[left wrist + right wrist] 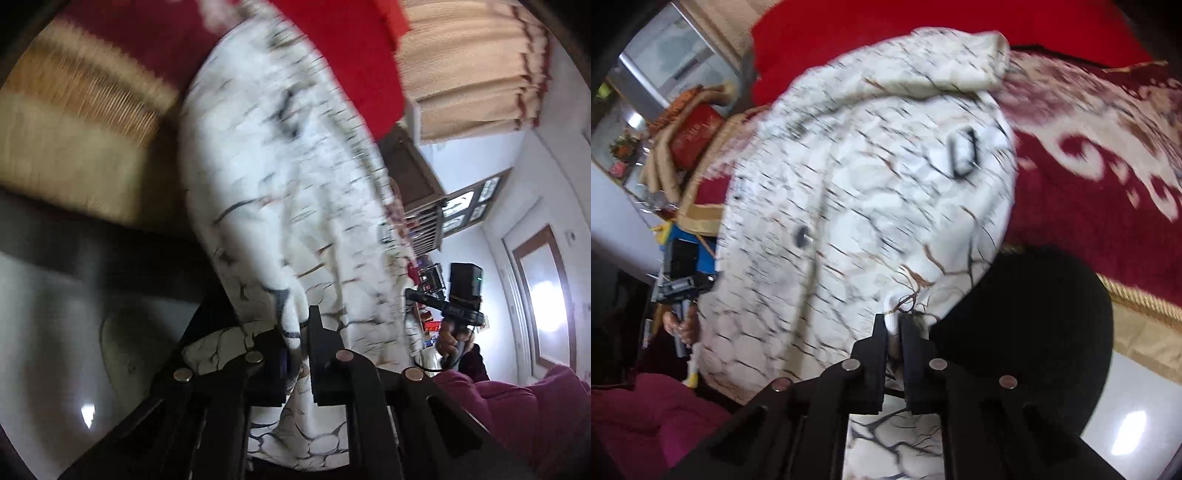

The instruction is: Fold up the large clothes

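White coat [871, 192], pinched at near edges by left gripper [301, 328] and right gripper [894, 325]; thin bites could slip, dropping it.

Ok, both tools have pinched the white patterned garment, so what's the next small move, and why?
Probably lift both tools and draw them apart to spread the cloth. The left tool and right tool are each shut on a bunched fold of the white crackle-print garment, which hangs crumpled over the red patterned bedspread, with no flat edge to fold yet.
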### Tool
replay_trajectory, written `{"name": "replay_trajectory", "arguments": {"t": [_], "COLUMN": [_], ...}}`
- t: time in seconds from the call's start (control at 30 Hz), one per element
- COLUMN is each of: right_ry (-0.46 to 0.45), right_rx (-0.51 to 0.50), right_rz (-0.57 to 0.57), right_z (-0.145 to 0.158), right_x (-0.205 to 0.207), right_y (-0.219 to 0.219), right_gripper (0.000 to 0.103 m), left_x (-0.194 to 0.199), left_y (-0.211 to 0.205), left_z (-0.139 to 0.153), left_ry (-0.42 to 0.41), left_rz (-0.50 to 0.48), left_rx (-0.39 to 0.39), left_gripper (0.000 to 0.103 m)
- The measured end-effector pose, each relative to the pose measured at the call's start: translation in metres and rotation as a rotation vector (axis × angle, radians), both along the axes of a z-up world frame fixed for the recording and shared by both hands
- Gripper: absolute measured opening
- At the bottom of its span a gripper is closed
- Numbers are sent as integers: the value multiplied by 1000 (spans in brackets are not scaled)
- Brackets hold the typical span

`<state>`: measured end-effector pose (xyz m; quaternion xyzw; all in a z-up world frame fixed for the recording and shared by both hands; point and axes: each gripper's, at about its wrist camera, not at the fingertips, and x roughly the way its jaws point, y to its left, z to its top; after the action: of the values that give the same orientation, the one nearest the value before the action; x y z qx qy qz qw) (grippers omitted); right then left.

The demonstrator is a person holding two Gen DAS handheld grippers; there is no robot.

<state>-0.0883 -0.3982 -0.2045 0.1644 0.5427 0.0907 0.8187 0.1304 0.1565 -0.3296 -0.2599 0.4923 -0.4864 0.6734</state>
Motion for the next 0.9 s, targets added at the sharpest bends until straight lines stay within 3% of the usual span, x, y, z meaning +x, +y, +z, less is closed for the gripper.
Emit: {"name": "replay_trajectory", "arguments": {"t": [0.2, 0.27, 0.37, 0.47, 0.53, 0.57, 0.6, 0.63, 0.67, 0.73, 0.9], "right_ry": [-113, -63, 69, 33, 17, 13, 15, 36, 57, 83, 137], "right_rx": [125, 47, 25, 93, 100, 105, 109, 118, 131, 184, 190], "right_rz": [-2, -27, -79, -127, -149, -157, -164, -171, -179, -221, -183], "right_z": [32, 27, 6, 12, 18, 20, 19, 16, 13, 3, -14], "right_x": [12, 21, 28, 17, 12, 9, 7, 7, 8, 9, 18], "right_y": [-6, -6, -14, -27, -34, -37, -38, -41, -43, -48, -38], "right_gripper": [5, 5, 9, 9, 9, 10, 13, 28, 52, 72, 72], "left_x": [2, 3, 7, 9, 10, 10, 10, 10, 7, 4, -6], "left_y": [13, 8, -4, -10, -8, -6, -7, -7, -6, -6, -12], "left_z": [69, 78, 65, 46, 39, 36, 34, 28, 24, 17, -5], "left_ry": [-144, -167, -108, -43, -10, -2, 4, 16, 26, 48, 107], "left_rz": [15, -20, -45, -30, -22, -19, -14, -9, -10, -28, -65], "left_rx": [-114, -78, 1, 11, -19, -19, -4, 31, 52, 55, 49], "left_gripper": [7, 7, 7, 7, 14, 27, 49, 60, 72, 72, 71]}}
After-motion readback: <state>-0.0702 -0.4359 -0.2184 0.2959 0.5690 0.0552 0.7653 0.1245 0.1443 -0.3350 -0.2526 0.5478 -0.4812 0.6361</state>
